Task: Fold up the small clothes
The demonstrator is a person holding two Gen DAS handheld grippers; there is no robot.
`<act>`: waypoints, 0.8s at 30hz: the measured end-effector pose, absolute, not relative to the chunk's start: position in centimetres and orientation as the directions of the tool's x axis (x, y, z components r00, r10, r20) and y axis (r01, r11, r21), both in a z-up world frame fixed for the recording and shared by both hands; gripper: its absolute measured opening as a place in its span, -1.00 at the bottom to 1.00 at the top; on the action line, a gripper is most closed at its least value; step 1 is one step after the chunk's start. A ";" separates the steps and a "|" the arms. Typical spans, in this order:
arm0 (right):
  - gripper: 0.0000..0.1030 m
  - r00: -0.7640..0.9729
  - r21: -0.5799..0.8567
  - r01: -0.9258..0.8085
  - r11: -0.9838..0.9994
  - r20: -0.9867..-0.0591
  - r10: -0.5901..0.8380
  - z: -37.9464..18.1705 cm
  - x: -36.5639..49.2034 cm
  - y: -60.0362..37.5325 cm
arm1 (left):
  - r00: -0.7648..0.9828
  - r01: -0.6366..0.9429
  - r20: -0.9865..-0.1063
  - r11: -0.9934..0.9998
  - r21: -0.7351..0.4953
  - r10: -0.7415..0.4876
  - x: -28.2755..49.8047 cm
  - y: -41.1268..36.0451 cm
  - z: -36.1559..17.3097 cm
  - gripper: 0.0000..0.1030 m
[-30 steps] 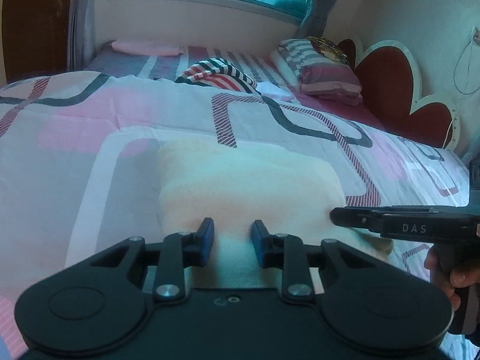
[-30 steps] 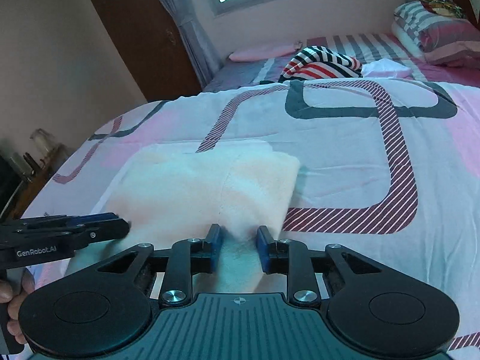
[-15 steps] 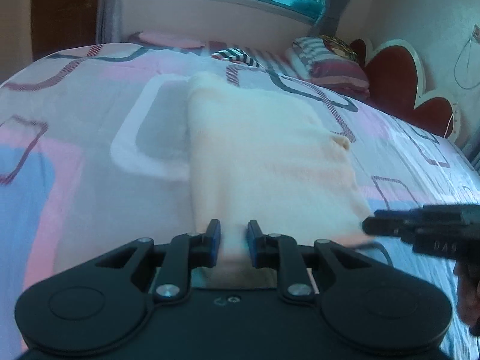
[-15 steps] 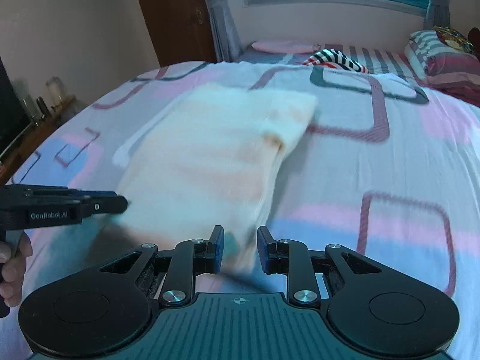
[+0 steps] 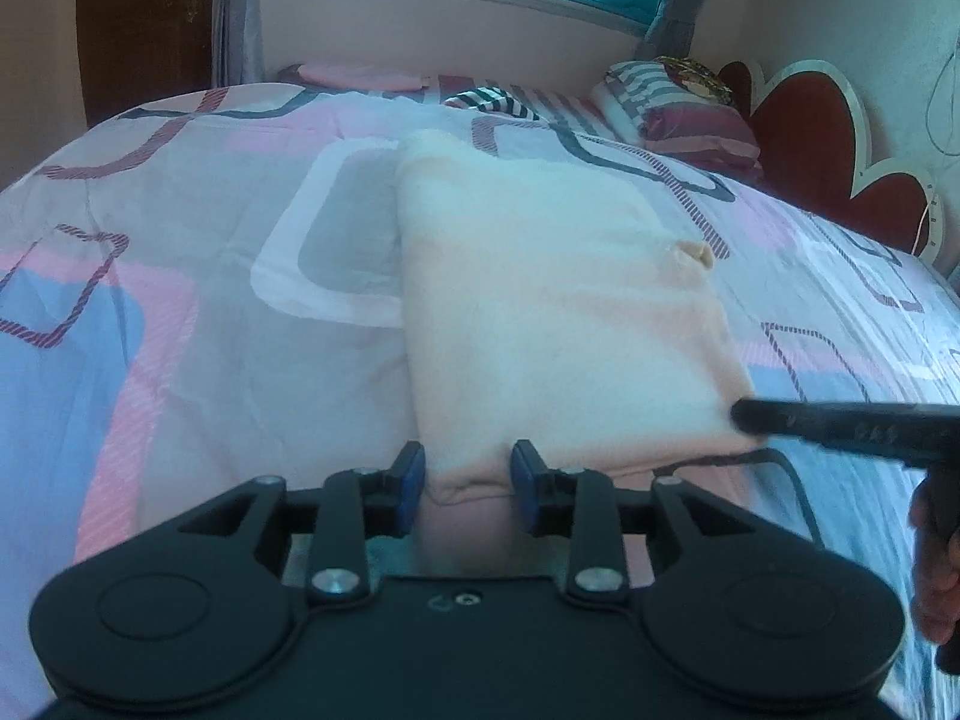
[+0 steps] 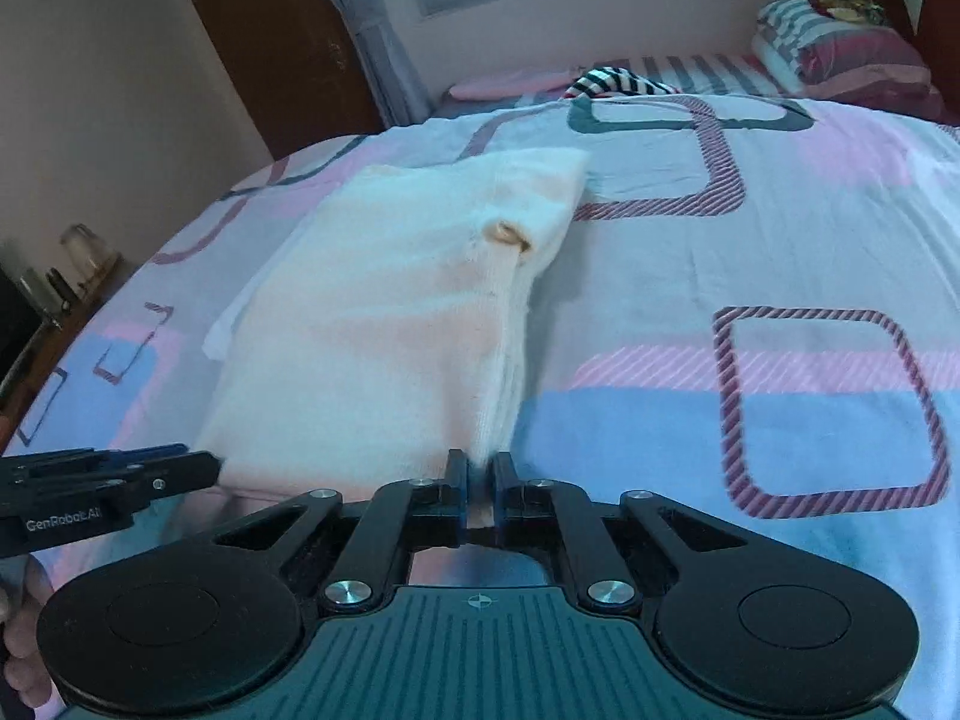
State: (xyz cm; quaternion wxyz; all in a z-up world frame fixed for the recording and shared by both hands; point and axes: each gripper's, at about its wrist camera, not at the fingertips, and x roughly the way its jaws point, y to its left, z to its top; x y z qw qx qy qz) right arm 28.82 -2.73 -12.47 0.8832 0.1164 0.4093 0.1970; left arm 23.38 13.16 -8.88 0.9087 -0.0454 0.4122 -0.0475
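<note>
A cream-coloured small garment lies folded flat on the patterned bedspread; it also shows in the right wrist view. My left gripper is open, its blue pads on either side of the garment's near left corner. My right gripper is shut on the garment's near right corner. The right gripper's fingers show in the left wrist view at the right edge of the garment. The left gripper's fingers show at the left of the right wrist view.
A striped garment and a pink pillow lie at the far end of the bed. Striped pillows rest against a red heart-shaped headboard. A wooden door and a side table with a jar stand left.
Both grippers pulled the garment's near edge toward me and lowered it onto the bed, so it now lies stretched flat. The left gripper's jaws have widened; the right gripper's jaws have closed tighter.
</note>
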 end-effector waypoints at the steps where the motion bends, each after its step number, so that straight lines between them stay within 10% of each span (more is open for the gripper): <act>1: -0.87 0.596 0.355 -0.245 0.902 -0.679 0.429 -12.4 28.7 -2.9 | 0.648 0.046 -0.754 0.993 -0.110 -0.114 23.4 13.0 -9.1 -0.33; 14: -0.87 0.632 0.277 -0.286 0.917 -0.665 0.398 -7.8 22.3 -3.0 | 0.685 0.047 -0.727 0.999 -0.021 -0.048 16.0 11.8 -5.9 -0.36; 17: -0.86 0.652 0.259 -0.304 0.917 -0.646 0.398 -5.8 18.2 -3.3 | 0.717 0.040 -0.696 0.999 -0.004 -0.031 12.8 11.2 -4.5 0.17; 18: -0.84 0.657 0.257 -0.302 0.918 -0.641 0.396 -5.1 16.7 -3.4 | 0.734 0.020 -0.680 0.999 0.032 0.007 11.5 10.9 -4.1 0.70; 19: -0.75 0.662 0.255 -0.299 0.920 -0.639 0.392 -4.6 15.6 -3.4 | 0.753 -0.005 -0.657 0.998 0.058 0.042 10.5 10.7 -3.7 0.88; 21: 0.73 0.683 0.240 -0.280 0.929 -0.630 0.369 -3.7 13.0 -3.8 | 0.774 -0.026 -0.632 0.999 0.039 0.045 8.1 10.9 -2.6 0.89; 24: 1.00 0.756 0.216 -0.248 0.944 -0.567 0.328 -2.2 9.3 -4.4 | 0.792 -0.038 -0.610 0.999 -0.005 0.027 5.2 10.9 -0.5 0.99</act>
